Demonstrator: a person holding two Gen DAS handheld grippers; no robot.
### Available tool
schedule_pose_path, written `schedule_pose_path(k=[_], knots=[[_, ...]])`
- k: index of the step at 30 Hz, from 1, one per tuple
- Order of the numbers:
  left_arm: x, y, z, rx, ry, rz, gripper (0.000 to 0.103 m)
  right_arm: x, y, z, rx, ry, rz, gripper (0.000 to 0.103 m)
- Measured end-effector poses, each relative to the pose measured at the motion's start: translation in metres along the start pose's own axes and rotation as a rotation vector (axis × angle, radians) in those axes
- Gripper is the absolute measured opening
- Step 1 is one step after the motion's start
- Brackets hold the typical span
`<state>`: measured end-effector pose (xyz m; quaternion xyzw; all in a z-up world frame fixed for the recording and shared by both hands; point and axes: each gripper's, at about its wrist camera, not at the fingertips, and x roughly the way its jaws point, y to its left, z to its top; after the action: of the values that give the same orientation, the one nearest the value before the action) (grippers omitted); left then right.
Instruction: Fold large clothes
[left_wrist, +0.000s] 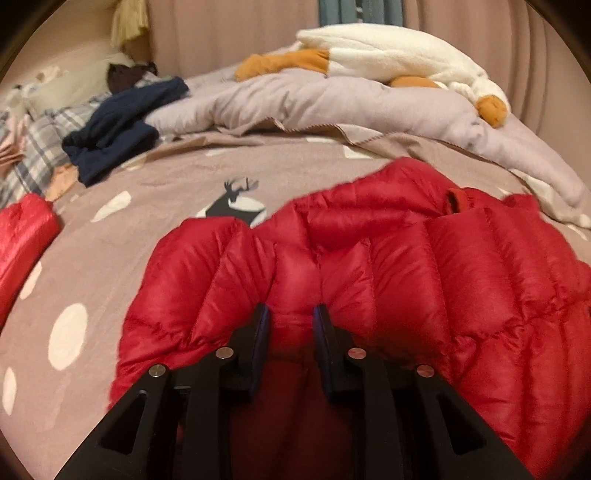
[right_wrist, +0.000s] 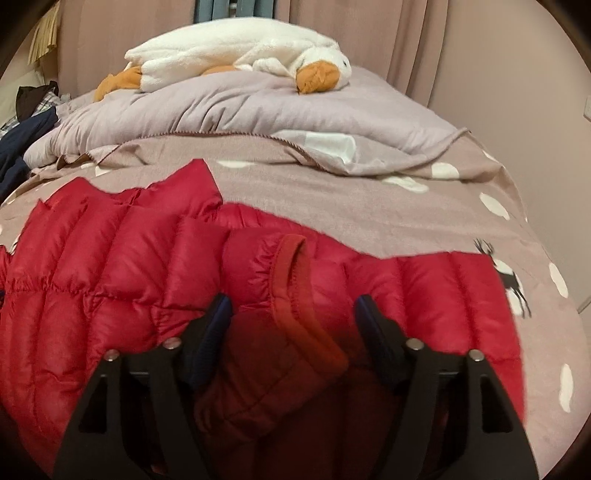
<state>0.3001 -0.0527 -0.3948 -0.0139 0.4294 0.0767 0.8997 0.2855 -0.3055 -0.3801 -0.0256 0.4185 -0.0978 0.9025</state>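
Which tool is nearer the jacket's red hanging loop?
Right. The right tool straddles the hanging loop; the left tool sits on the jacket's quilting, well left of it.

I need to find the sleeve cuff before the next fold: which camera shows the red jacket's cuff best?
The right wrist view: the sleeve cuff of the red down jacket lies close up between the right gripper's open fingers, its ribbed rim plain. The left wrist view shows that cuff only small and blurred at the jacket's far edge.

jacket (right_wrist: 110, 266): red | bedsheet (left_wrist: 155, 206): taupe, white dots, dark deer | duvet (right_wrist: 207, 110): lilac | plush goose (right_wrist: 236, 55): white, orange
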Motion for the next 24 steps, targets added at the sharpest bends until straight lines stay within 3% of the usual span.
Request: schedule_pose_path(k=[2,5,6,9,13,16,18,20,22,23,24], knots=[[-0.015,0.012,-0.003,-0.020,0.029,-0.060,0.034,-0.015,-0.006,-0.003,0.009,0.025,0.004,0.085],[-0.040,0.041,-0.010,-0.138,0.066,-0.141,0.066,-0.043,-0.018,-0.014,0.014,0.029,0.015,0.090],[-0.053,0.054,-0.016,-0.194,0.064,-0.153,0.070,-0.058,-0.025,-0.020,0.028,0.020,0.020,0.092],[-0.077,0.079,-0.029,-0.244,0.065,-0.110,0.070,-0.088,-0.041,-0.033,0.050,-0.002,0.009,0.097],[-0.086,0.099,-0.049,-0.234,0.096,-0.068,0.070,-0.114,-0.067,-0.050,0.124,0.002,-0.004,0.103],[-0.074,0.111,-0.067,-0.286,0.187,-0.113,0.070,-0.116,-0.081,-0.074,0.195,0.039,0.026,0.103],[-0.059,0.113,-0.080,-0.326,0.280,-0.196,0.070,-0.104,-0.084,-0.093,0.235,0.119,0.065,0.102],[-0.057,0.106,-0.085,-0.244,0.271,-0.206,0.070,-0.094,-0.083,-0.107,0.271,0.164,0.091,0.101],[-0.058,0.103,-0.084,-0.223,0.281,-0.218,0.070,-0.078,-0.081,-0.124,0.331,0.224,0.163,0.088],[-0.058,0.104,-0.084,-0.228,0.286,-0.236,0.065,-0.072,-0.078,-0.132,0.360,0.229,0.181,0.088],[-0.058,0.106,-0.084,-0.244,0.291,-0.267,0.051,-0.075,-0.073,-0.133,0.340,0.195,0.154,0.079]])
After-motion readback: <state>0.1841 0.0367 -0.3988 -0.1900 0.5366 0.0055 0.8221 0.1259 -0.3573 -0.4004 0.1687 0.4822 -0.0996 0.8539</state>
